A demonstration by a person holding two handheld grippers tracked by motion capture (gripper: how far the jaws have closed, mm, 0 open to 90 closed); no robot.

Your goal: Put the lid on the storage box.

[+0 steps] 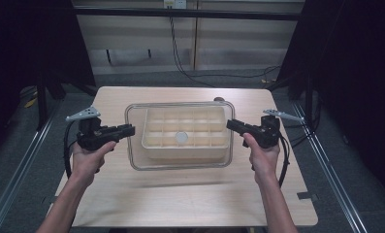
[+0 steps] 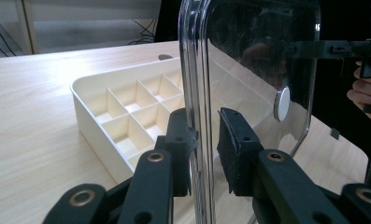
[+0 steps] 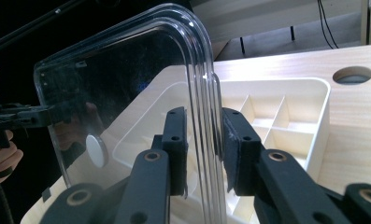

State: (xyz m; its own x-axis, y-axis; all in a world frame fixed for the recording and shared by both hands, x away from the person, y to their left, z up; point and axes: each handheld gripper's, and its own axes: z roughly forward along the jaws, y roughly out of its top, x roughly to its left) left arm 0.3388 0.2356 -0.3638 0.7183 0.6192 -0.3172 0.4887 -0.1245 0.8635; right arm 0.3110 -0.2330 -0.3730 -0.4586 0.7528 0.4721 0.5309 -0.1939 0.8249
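Note:
A clear plastic lid (image 1: 180, 168) with a white round knob (image 1: 181, 138) hangs just above a cream compartment tray (image 1: 185, 153) on the wooden table (image 1: 180, 199). My left gripper (image 1: 131, 129) is shut on the lid's left edge and my right gripper (image 1: 230, 124) is shut on its right edge. In the left gripper view the jaws (image 2: 205, 144) pinch the lid's rim (image 2: 195, 70), with the tray (image 2: 94, 121) below and to the left. In the right gripper view the jaws (image 3: 204, 149) clamp the lid's rim (image 3: 199, 60), and the tray (image 3: 290, 116) lies beyond it.
A round hole (image 1: 219, 99) is cut in the table behind the tray. Bare wood lies in front of the tray and at both sides. Metal rails (image 1: 30, 145) run along the floor left and right of the table. Cables (image 1: 180, 58) trail behind it.

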